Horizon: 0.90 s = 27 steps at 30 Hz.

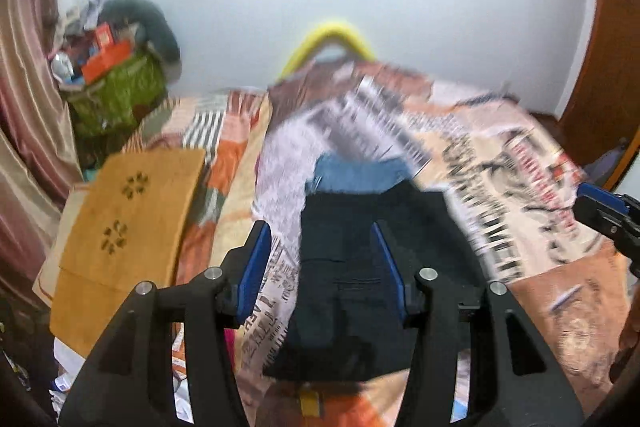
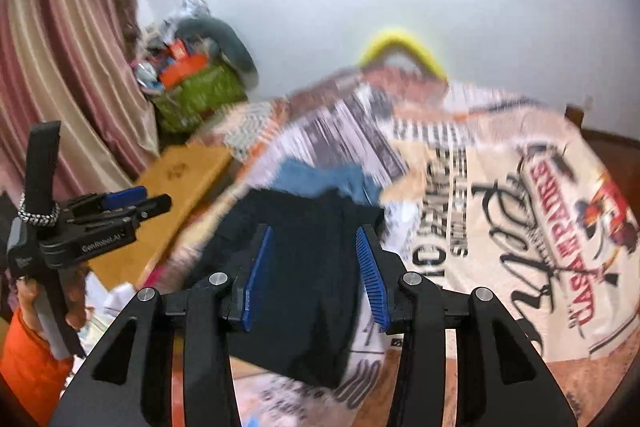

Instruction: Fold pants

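Note:
Dark navy pants (image 1: 344, 267) lie folded into a compact rectangle on the printed bedspread (image 1: 540, 207). My left gripper (image 1: 320, 231) hovers above them, open, with nothing pinched between its blue pads. The right wrist view shows the same pants (image 2: 308, 287) under my right gripper (image 2: 314, 231), also open and off the cloth. Each gripper appears in the other's view: the right gripper (image 1: 586, 201) at the right edge, the left gripper (image 2: 156, 198) at the left, held by a hand in an orange sleeve (image 2: 24, 347). Both views are blurred.
A folded light-blue garment (image 1: 356, 173) lies just beyond the pants. A wooden board (image 1: 132, 219) rests at the bed's left side. A green bag (image 1: 116, 95) piled with clutter stands by the striped curtain (image 1: 28, 87). A yellow curved bar (image 1: 332, 35) rises at the far wall.

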{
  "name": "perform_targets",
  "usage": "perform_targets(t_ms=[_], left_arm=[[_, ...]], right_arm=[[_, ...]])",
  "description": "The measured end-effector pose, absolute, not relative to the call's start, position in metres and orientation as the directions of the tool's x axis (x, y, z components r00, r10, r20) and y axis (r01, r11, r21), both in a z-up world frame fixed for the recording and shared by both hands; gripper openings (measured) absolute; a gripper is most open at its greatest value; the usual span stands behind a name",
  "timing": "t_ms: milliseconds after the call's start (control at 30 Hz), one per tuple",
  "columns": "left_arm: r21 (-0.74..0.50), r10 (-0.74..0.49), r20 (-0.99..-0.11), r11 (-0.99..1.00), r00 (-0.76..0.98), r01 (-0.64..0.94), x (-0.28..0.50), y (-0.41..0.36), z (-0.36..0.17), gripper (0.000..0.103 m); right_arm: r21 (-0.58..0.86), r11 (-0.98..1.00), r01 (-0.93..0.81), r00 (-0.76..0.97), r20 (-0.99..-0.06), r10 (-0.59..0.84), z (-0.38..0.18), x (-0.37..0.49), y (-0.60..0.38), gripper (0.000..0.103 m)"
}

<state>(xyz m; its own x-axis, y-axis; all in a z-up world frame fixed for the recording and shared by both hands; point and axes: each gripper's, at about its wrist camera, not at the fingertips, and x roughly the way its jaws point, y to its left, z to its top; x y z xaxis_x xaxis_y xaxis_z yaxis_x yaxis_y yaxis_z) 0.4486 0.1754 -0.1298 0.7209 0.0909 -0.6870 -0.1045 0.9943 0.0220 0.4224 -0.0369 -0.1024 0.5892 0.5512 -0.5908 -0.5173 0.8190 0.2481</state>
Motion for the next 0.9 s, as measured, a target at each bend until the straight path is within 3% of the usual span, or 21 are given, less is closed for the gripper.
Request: perform_targets(t_ms=[500, 767, 900], left_arm=[[0.068, 0.063, -0.37, 0.997, 0.927, -0.041, 0.224, 0.097, 0.013, 0.052], [0.052, 0.064, -0.248, 0.997, 0.967, -0.052, 0.135, 0.075, 0.035, 0.052], [0.062, 0.087, -0.21, 0.995, 0.974, -0.075, 0.103, 0.068, 0.033, 0.052]], right_arm=[[0.127, 0.754, -0.644, 0.71, -0.268, 0.651, 0.035, 0.233, -0.075, 0.039], [0.07, 0.762, -0.644, 0.75, -0.142, 0.646, 0.054, 0.151, -0.091, 0.039], [0.071, 0.767, -0.638, 0.757, -0.123, 0.641, 0.05, 0.138, -0.095, 0.039]])
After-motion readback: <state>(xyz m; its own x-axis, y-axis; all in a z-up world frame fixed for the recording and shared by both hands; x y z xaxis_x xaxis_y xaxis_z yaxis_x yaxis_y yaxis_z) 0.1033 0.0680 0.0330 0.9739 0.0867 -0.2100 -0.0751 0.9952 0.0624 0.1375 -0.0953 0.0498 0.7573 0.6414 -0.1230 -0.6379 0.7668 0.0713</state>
